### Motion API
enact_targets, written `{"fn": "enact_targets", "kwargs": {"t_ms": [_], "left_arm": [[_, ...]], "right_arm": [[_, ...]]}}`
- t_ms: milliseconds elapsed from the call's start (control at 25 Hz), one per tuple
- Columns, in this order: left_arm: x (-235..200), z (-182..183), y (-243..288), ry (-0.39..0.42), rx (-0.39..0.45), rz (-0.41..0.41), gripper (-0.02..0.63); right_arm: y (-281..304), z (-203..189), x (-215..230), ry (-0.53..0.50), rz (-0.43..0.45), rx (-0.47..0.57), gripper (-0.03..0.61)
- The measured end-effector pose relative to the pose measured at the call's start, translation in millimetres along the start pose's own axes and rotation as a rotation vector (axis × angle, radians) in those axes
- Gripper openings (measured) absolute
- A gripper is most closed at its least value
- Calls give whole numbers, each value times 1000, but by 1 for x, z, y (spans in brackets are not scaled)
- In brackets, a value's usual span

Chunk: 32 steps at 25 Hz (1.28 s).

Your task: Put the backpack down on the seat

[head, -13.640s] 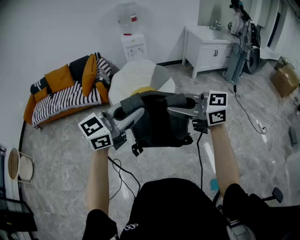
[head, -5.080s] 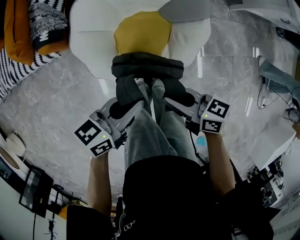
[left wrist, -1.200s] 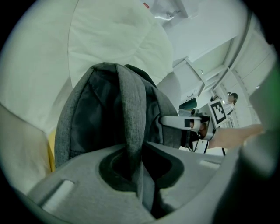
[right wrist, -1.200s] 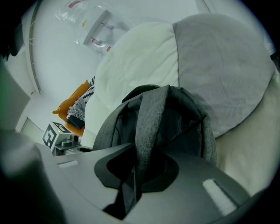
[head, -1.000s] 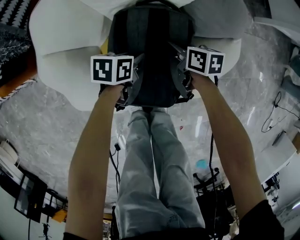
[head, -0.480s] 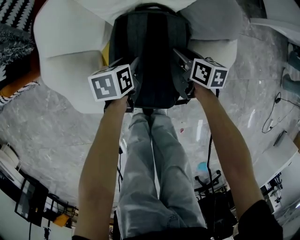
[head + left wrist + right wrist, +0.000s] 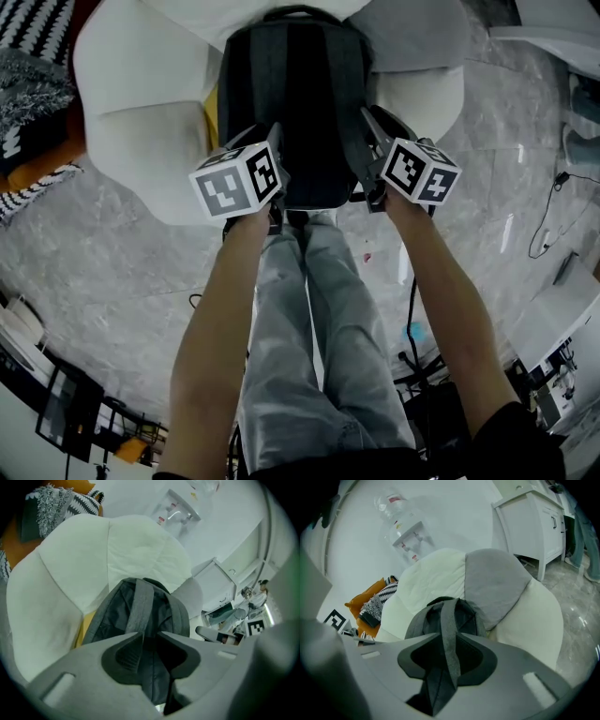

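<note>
Jaws of left gripper [image 7: 150,635], right gripper [image 7: 449,637] part-open, just closing, strap [image 7: 449,616] loose between each, backpack [image 7: 300,103] on seat [image 7: 141,103], sofa [image 7: 361,601] beyond.

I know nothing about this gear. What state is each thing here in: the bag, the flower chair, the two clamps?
backpack: set on the seat, upright against its back petals.
seat: bearing the backpack on its yellow middle.
left hand-held gripper: open, jaws just been closing; strap at their tips, not pinched.
right hand-held gripper: open, jaws just been closing; second strap hangs loose between them.
</note>
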<state>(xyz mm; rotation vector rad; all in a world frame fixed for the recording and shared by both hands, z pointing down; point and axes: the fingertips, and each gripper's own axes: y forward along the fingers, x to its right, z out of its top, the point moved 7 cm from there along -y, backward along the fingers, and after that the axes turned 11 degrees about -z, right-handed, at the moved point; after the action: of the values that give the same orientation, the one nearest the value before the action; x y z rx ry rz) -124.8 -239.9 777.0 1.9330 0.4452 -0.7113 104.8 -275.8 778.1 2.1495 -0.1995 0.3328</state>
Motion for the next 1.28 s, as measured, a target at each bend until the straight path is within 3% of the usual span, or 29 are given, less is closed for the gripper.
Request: {"fn": "enact_targets", "kwargs": {"t_ms": [200,360,640,920,1120,1280], "left_arm": [[15,-8,-11,52,-3,14,0],[29,-16,-23,107,-17,24,0],[55,-24,-56,124,-1,41,0],[83,-18,-88,151,59,39,0],[117,-4,-109,235,82,-14,0],[147,6,-130,281,111,-15,0]], "right_arm": [[-23,-11,-17,6,3,11,55],[-34,-19,-33,-48,1,-18,6],[-60,-14,-66,-104,46,-44,6],[-93,3,-95,-127,76,2,6],[-127,17,-110,-206,98,40,6],[-155,32,-112,-195,103,68,6]]}}
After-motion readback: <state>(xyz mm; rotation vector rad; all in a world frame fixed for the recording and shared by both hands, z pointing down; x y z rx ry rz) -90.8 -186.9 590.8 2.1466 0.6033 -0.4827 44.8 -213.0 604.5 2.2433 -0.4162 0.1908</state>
